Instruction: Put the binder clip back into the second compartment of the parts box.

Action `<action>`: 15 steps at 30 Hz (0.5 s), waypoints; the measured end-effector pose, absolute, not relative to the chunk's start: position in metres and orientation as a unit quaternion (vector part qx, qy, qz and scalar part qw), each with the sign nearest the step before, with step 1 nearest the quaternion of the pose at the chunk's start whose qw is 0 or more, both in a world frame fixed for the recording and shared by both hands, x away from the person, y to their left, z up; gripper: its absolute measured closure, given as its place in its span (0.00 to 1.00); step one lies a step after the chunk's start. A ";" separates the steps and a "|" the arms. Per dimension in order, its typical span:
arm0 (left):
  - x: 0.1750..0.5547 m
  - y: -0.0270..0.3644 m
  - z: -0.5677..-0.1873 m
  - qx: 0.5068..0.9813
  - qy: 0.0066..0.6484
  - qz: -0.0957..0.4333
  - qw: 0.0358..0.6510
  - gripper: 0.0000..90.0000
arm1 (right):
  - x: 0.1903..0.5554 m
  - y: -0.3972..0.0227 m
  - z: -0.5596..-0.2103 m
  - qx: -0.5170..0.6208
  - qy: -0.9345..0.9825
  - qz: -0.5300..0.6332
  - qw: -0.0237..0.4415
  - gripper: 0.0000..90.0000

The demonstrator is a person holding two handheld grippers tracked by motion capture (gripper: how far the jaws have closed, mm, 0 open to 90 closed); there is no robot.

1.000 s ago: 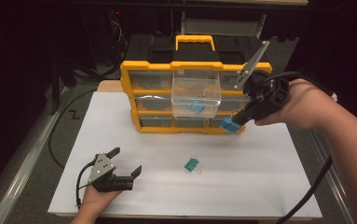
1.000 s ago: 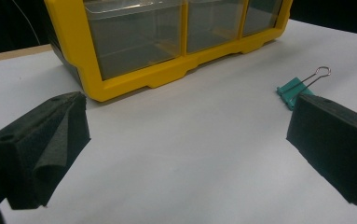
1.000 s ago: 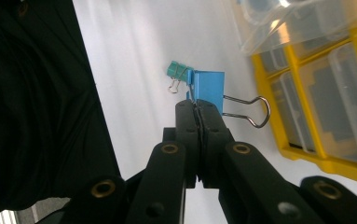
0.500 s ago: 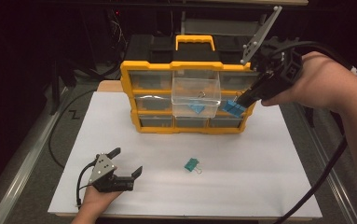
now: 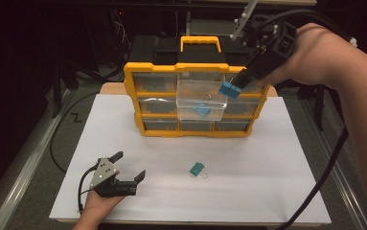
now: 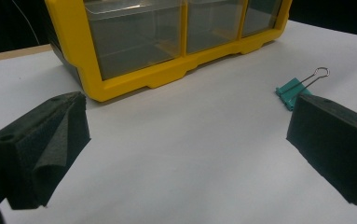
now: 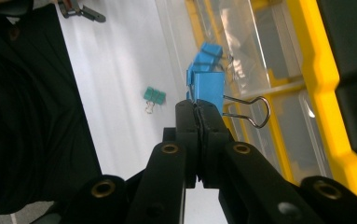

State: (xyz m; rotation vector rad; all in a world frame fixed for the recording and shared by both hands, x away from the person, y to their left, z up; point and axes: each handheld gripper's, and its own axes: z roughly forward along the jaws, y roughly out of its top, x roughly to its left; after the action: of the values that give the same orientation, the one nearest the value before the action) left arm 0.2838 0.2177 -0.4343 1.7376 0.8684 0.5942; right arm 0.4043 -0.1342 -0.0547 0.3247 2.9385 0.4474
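My right gripper (image 5: 238,82) pinches the blue metal binder clip (image 5: 230,89), so I centre it over the clear pulled-out plastic drawer (image 5: 201,101) of the yellow organiser box (image 5: 198,133) before letting go.

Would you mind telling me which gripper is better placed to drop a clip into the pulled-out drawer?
Right: the right gripper holds the blue binder clip above the open drawer.

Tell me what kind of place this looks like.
Probably a lab bench set up for recording handling tasks. A white sheet covers the table, a yellow parts organizer with clear drawers stands on it, and cables and dark equipment sit behind. Binder clips, one teal, are being sorted.
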 end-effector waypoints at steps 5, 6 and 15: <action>0.284 0.218 -0.434 0.725 0.364 0.249 0.529 0.00 | 0.416 -0.114 -0.058 0.106 0.982 0.140 0.073 1.00; 0.284 0.219 -0.434 0.725 0.364 0.249 0.529 0.00 | 0.417 -0.110 -0.059 0.105 0.982 0.139 0.074 1.00; 0.284 0.219 -0.434 0.725 0.363 0.249 0.530 0.00 | 0.427 -0.076 -0.070 0.089 0.983 0.139 0.075 1.00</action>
State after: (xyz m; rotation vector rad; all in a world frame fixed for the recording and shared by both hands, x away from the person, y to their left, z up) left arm 0.2839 0.2188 -0.4338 1.7299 0.8654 0.5940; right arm 0.4275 -0.0759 -0.0698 0.2683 2.9490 0.4178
